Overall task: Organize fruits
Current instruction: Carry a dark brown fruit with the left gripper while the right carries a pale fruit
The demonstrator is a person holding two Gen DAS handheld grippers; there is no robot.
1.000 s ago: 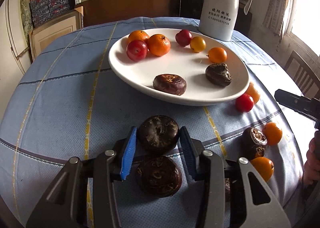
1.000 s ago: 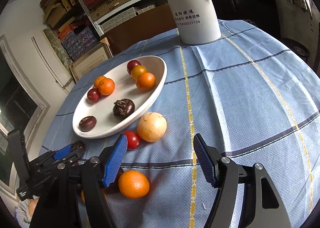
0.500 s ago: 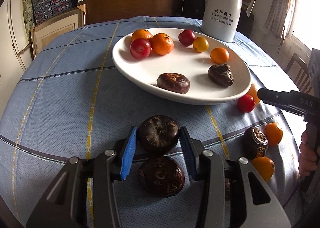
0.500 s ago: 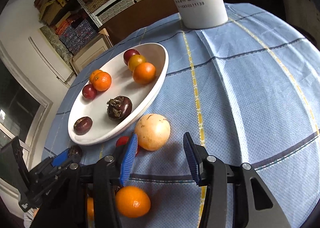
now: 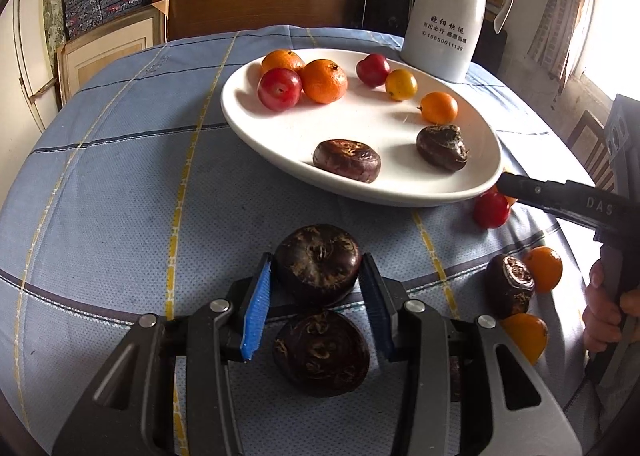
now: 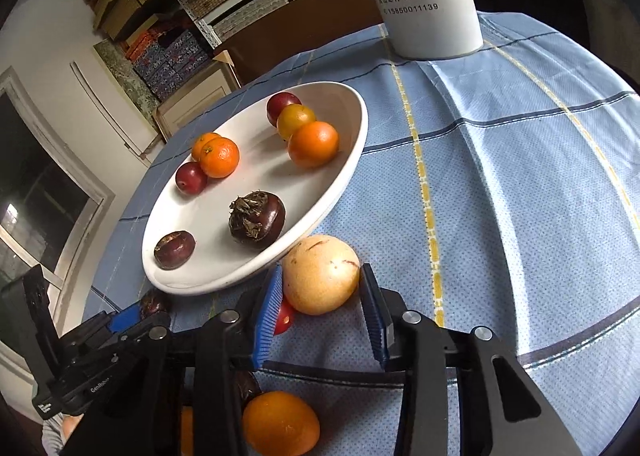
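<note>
While the left tool (image 5: 316,288) grips a dark water chestnut (image 5: 318,270) on the counter (image 5: 120,183), the right tool (image 6: 320,296), just closing, pinches a smooth, round yellow fruit (image 6: 320,274) beside the plate (image 6: 344,175), likely firm but slippery, best squeezed across its widest middle.

The white jug (image 5: 448,15) standing at the far side of the counter carries two lines of Chinese characters, too small to read surely, and beneath them the number 15850011139. The right tool's (image 5: 560,195) black arm shows the letters "DAS". The left tool's (image 6: 132,316) black body reads "GenRobot", partly cut off.
</note>
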